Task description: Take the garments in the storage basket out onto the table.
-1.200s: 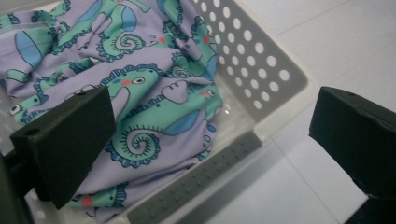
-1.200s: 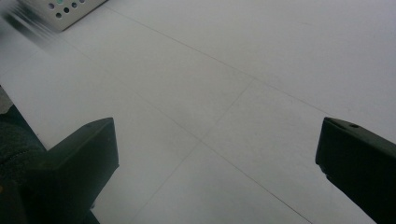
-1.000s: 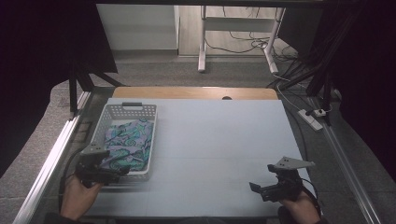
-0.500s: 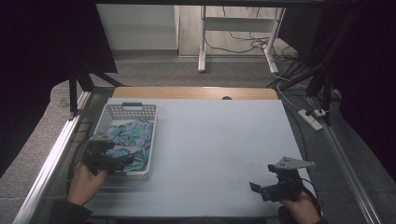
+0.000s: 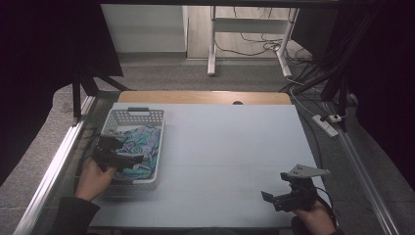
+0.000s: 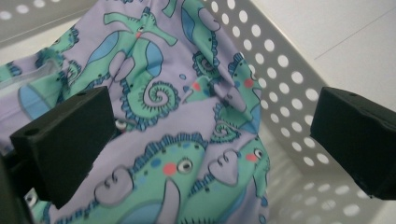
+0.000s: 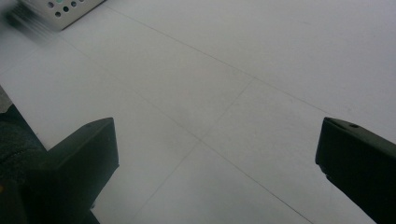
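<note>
A white perforated basket (image 5: 147,119) stands at the table's left. In it lies a crumpled lilac cloth (image 5: 142,144) printed with green seahorses (image 6: 187,140). My left gripper (image 5: 134,159) hangs open over the basket's near part, its jaws spread wide just above the cloth (image 6: 159,84), with the basket wall (image 6: 280,93) to their right. My right gripper (image 5: 268,197) rests low over the bare table at the near right, open, nothing between its jaws (image 7: 215,154).
The pale blue-grey tabletop (image 5: 230,147) stretches between the two grippers. A corner of the basket (image 7: 60,11) shows far off in the right gripper view. Metal rails (image 5: 54,166) run along the table's sides; a power strip (image 5: 327,121) and cables lie beyond the right edge.
My left gripper has moved forward and right, from the basket's near-left corner to over the cloth inside it. The right gripper has stayed put.
</note>
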A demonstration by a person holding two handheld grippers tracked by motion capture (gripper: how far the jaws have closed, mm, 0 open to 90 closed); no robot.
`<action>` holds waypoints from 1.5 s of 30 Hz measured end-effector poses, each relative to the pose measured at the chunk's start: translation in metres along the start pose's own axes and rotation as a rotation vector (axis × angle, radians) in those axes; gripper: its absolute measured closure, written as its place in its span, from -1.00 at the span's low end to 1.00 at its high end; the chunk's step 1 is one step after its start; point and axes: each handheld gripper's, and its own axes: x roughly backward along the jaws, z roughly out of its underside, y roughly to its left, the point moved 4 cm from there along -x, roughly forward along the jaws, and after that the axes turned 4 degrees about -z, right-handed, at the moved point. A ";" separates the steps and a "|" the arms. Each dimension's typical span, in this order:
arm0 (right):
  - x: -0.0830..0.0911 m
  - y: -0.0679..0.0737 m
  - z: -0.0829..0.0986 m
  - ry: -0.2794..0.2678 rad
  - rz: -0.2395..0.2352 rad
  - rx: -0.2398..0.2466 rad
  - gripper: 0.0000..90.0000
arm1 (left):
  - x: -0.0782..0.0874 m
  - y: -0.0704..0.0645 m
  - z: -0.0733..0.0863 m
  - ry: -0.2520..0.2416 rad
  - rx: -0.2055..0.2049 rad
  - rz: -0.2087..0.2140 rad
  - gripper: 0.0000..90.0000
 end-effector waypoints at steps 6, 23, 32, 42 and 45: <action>0.000 0.000 0.000 0.002 0.000 0.000 -1.00 | -0.018 0.008 -0.011 0.045 -0.012 -0.051 -1.00; -0.001 0.000 0.000 0.011 -0.002 0.006 -1.00 | -0.055 0.028 -0.014 0.173 0.001 -0.035 -1.00; -0.001 0.001 0.000 0.015 -0.007 0.011 -1.00 | -0.079 0.035 -0.004 0.312 -0.027 -0.038 -1.00; -0.002 0.002 0.000 0.025 -0.008 0.027 -1.00 | -0.091 0.030 -0.003 0.392 -0.074 -0.056 -1.00; -0.002 0.002 0.000 0.024 -0.008 0.029 -1.00 | -0.092 0.029 -0.004 0.408 -0.061 -0.074 -1.00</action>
